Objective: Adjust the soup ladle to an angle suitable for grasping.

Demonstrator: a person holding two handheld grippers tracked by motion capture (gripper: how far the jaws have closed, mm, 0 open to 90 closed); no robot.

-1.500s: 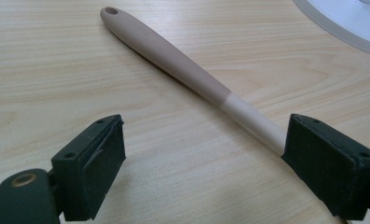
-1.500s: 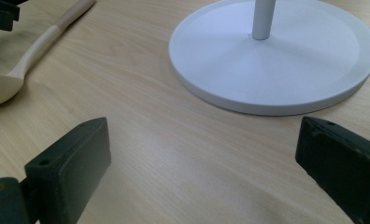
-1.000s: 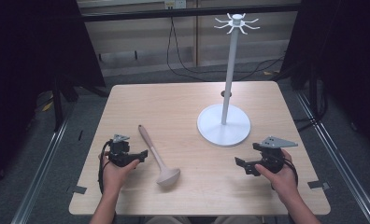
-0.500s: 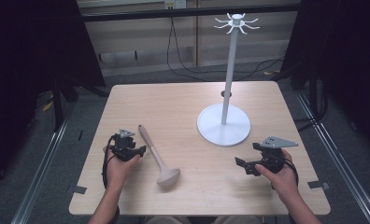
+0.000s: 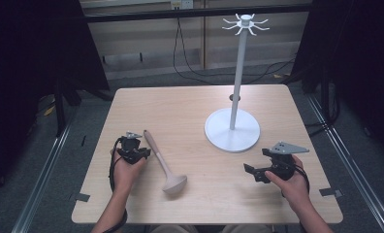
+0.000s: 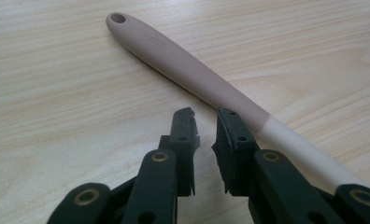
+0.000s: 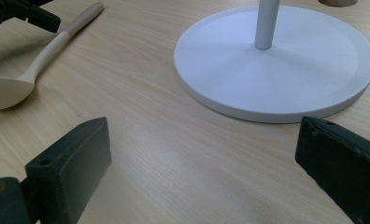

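Down at the near left of the pale wooden surface (image 5: 190, 107), the left claw (image 5: 140, 154) sits in the person's left hand (image 5: 124, 167), just beside the upper part of a ladle's handle. The ladle (image 5: 162, 162) lies flat on the surface, its pinkish-brown grip end with a hanging hole pointing away from the person and its cream bowl resting nearer the front edge. From the left gripper view, the left claw (image 6: 205, 122) has its jaws drawn close, a narrow gap left between them and bare wood showing through that gap; they have just been closing. The ladle (image 6: 197, 77) runs slantwise past them, with the right-hand jaw's outer side right up against the handle where the brown grip meets the cream shaft, so the handle lies outside the jaws and nothing is held. Well apart on the near right, the right claw (image 5: 252, 171) is held in the right hand (image 5: 294, 187), pointing left towards the middle of the surface. In the right gripper view the right claw (image 7: 202, 144) stands wide open with only bare wood between the jaws. Beyond it is the round white base of a tall white stand (image 5: 232, 131), whose pole rises to a ring of hooks at the top.
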